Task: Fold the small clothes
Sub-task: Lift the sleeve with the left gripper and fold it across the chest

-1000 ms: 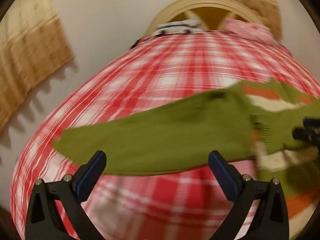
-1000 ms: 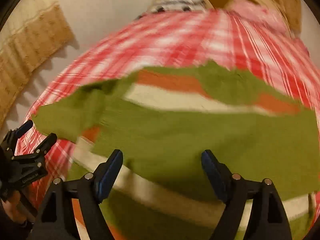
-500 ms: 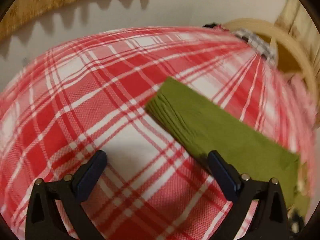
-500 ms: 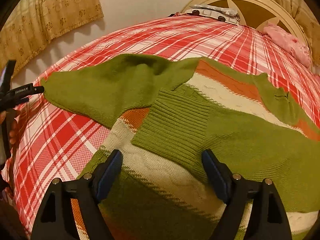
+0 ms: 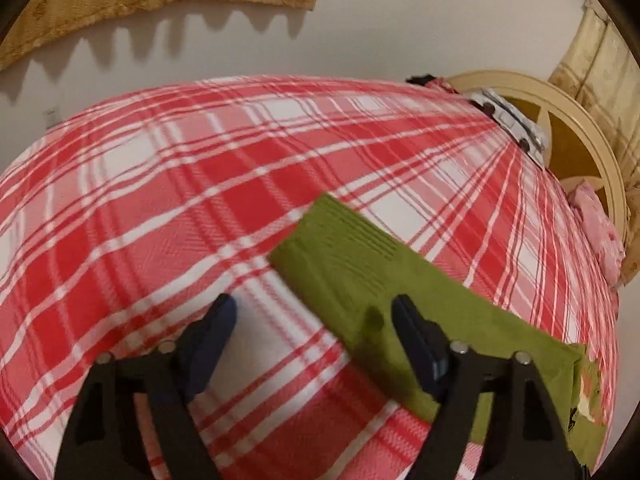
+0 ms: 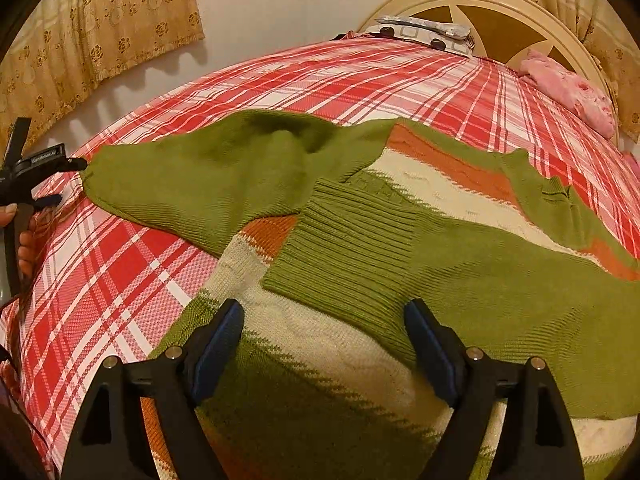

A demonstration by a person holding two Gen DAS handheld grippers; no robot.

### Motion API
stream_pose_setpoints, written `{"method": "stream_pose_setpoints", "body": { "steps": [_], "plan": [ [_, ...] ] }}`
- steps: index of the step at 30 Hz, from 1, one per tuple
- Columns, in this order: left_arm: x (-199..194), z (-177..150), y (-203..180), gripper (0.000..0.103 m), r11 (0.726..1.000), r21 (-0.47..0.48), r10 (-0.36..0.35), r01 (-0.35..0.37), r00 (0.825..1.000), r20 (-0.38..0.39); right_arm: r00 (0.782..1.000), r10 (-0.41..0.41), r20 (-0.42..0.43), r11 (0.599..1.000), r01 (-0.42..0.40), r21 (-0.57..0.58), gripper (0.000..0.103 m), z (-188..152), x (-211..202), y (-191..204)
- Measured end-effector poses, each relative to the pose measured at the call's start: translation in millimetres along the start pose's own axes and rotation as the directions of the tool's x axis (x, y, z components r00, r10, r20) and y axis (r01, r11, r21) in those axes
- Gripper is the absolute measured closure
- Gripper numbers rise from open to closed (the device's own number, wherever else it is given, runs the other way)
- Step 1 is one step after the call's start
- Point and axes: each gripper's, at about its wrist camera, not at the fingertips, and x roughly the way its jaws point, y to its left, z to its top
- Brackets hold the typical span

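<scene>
A green knit sweater point(image 6: 460, 264) with cream and orange stripes lies spread on the bed. One sleeve is folded across the body, its ribbed cuff point(image 6: 344, 252) just ahead of my right gripper point(image 6: 324, 344), which is open and empty above the sweater. The other sleeve point(image 6: 192, 176) stretches left to the bed's edge. In the left wrist view that sleeve point(image 5: 384, 304) lies flat, its ribbed cuff end pointing away. My left gripper point(image 5: 316, 328) is open, its right finger over the sleeve, its left over the bedspread. The left gripper also shows in the right wrist view point(image 6: 36, 172) at the sleeve's end.
The bed has a red and white plaid bedspread point(image 5: 160, 208). A cream headboard point(image 6: 480, 4) stands at the far end, with a patterned pillow point(image 6: 424, 32) and a pink cloth point(image 6: 568, 88). Gold curtains point(image 6: 92, 32) hang on the wall to the left.
My left gripper has swung left to the sleeve's end and closed in over the cuff. The right gripper has steadied over the sweater body; the folded sleeve lies still.
</scene>
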Motion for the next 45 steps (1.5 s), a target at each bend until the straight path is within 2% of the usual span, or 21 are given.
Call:
{"method": "stream_pose_setpoints", "body": {
  "steps": [2,4,5,6,8,10,17,21,24,33,37,41,43,45],
  "plan": [
    [5.6,4.0,-3.8,0.024,1.0,0.008,-0.013,0.013,1.0,0.005,1.0,0.0,0.001,1.0,0.0,0.001,0.019,0.0,0.1,0.0],
    [9.0,7.7,-7.7,0.031,1.0,0.024,0.005,-0.005,1.0,0.009,1.0,0.0,0.002,1.0,0.0,0.001,0.019,0.1,0.2,-0.1],
    [8.7,9.4,-8.0,0.046,1.0,0.023,0.0,-0.001,1.0,0.014,1.0,0.0,0.002,1.0,0.0,0.001,0.019,0.1,0.2,-0.1],
    [8.1,10.8,-7.0,0.071,1.0,0.017,-0.01,0.009,1.0,0.013,1.0,0.0,0.001,1.0,0.0,0.001,0.019,0.1,0.2,-0.1],
    [8.2,13.2,-1.6,0.088,1.0,-0.005,-0.026,0.026,1.0,-0.001,1.0,0.001,0.002,1.0,-0.001,0.002,0.019,0.0,0.2,-0.3],
    [5.2,12.1,2.7,0.09,0.998,-0.015,-0.059,0.059,0.998,0.003,1.0,0.0,0.002,1.0,0.0,0.002,0.019,0.0,0.2,-0.3],
    [-7.9,13.1,9.9,0.091,0.996,-0.032,-0.079,0.081,0.995,0.055,1.0,-0.001,0.003,1.0,0.001,0.003,0.019,0.0,0.2,-0.4],
    [11.5,12.3,8.2,0.093,0.992,-0.032,-0.125,0.125,0.992,-0.016,1.0,-0.001,0.003,1.0,0.001,0.003,0.019,0.2,0.3,-0.4],
    [9.6,11.6,12.9,0.098,0.983,-0.052,-0.177,0.178,0.984,0.009,1.0,-0.001,0.004,1.0,0.001,0.005,0.019,-0.1,0.3,-0.5],
    [-35.0,20.1,-7.0,0.098,0.967,0.024,-0.257,0.255,0.963,0.084,1.0,-0.001,0.005,1.0,0.001,0.008,0.019,0.3,0.5,-0.4],
    [-59.1,20.7,-32.2,0.098,0.947,0.067,-0.32,0.315,0.942,0.103,1.0,-0.002,0.005,1.0,0.001,0.01,0.019,0.8,0.8,-0.9],
    [-85.1,21.6,-65.5,0.098,0.912,0.119,-0.406,0.393,0.907,0.112,0.999,0.041,0.002,0.998,-0.041,0.049,0.019,4.9,-3.1,-7.9],
    [-98.2,23.8,-79.3,0.098,0.895,0.144,-0.44,0.423,0.89,0.121,0.996,0.083,0.028,0.992,-0.085,0.093,0.019,6.1,-12.0,-16.9],
    [-108.4,25.4,-93.8,0.098,0.875,0.174,-0.476,0.452,0.87,0.127,0.995,0.086,0.058,0.988,-0.093,0.121,0.019,7.3,-25.2,-26.0]
  ]
}}
